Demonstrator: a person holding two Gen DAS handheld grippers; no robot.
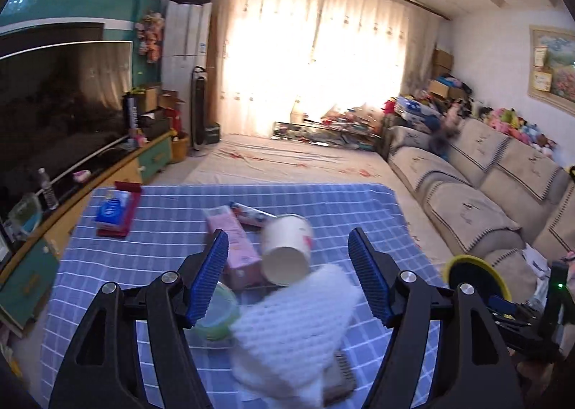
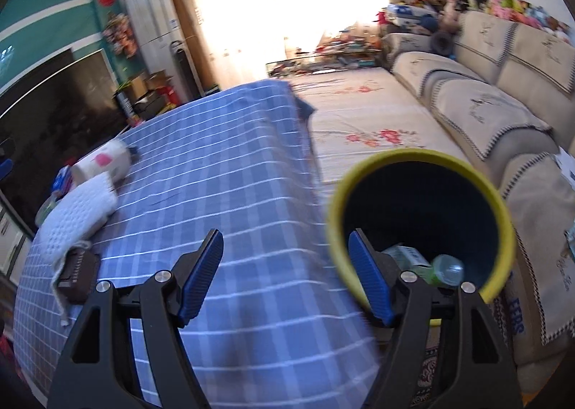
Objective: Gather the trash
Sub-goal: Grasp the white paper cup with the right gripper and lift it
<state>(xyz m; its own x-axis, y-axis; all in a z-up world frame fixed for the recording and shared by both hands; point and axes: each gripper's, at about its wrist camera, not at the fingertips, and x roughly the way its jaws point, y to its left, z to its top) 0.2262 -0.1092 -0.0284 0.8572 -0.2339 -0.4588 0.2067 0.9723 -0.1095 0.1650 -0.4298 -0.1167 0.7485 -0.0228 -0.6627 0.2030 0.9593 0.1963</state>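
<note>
In the left wrist view my left gripper point(image 1: 288, 233) stands open over a heap on the blue checked tablecloth point(image 1: 161, 265). A paper cup point(image 1: 287, 247) on its side, a white foam net point(image 1: 294, 330), a pink box point(image 1: 233, 243) and a green lidded bowl point(image 1: 215, 312) lie there, and no pad presses on any. My right gripper point(image 2: 284, 235) is open with only cloth between its pads. Its right finger overlaps the near rim of a yellow-rimmed bin point(image 2: 420, 193), which holds a plastic bottle point(image 2: 447, 267) and a green carton point(image 2: 406, 256).
A blue tissue pack point(image 1: 113, 209) on a red box and a tube point(image 1: 251, 215) lie farther back. A brown object point(image 2: 77, 276) sits under the foam net's edge. A TV cabinet point(image 1: 90, 175) runs along the left, a sofa point(image 1: 485, 186) along the right.
</note>
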